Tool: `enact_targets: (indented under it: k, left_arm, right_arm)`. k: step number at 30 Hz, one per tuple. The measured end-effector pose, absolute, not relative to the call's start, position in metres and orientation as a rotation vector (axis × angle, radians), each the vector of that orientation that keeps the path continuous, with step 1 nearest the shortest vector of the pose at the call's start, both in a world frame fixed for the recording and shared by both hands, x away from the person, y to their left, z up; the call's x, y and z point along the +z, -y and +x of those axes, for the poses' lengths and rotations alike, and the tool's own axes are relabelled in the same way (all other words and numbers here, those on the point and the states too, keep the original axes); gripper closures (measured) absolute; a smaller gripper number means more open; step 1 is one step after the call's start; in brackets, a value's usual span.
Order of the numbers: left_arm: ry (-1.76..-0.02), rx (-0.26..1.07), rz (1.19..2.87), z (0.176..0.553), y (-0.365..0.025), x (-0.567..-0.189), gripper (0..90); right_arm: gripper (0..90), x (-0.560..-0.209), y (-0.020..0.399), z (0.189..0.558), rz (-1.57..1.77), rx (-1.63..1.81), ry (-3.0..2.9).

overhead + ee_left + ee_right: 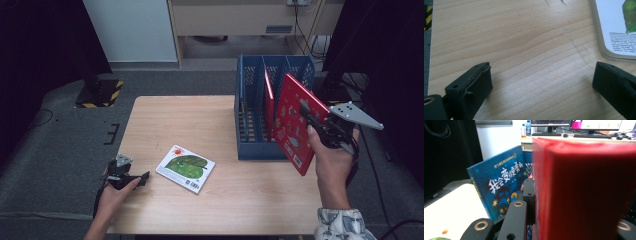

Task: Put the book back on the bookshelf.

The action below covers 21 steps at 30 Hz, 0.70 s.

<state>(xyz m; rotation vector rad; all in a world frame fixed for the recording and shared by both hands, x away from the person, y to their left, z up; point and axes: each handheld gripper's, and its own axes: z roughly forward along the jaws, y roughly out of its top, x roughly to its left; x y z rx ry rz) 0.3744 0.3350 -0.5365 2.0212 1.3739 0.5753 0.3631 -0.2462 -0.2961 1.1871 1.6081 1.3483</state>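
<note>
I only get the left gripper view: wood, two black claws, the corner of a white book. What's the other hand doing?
Observer: The right claw is shut on a red book, held tilted by a blue rack.
Operator: Any other books?
Observer: A blue book leans just beyond the red one.
Operator: Where's my white book?
Observer: The white book lies flat between the left claw and the rack.
</note>
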Motion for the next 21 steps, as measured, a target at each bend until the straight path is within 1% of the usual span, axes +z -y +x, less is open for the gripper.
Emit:
enact_targets:
  k: [21]
  left_arm:
    - [-1.37, 0.573, 2.025, 0.375, -0.334, -0.536, 1.3]
  right_arm:
    - [79.6, -0.299, 0.235, 0.397, 1.196, 1.275, -1.587]
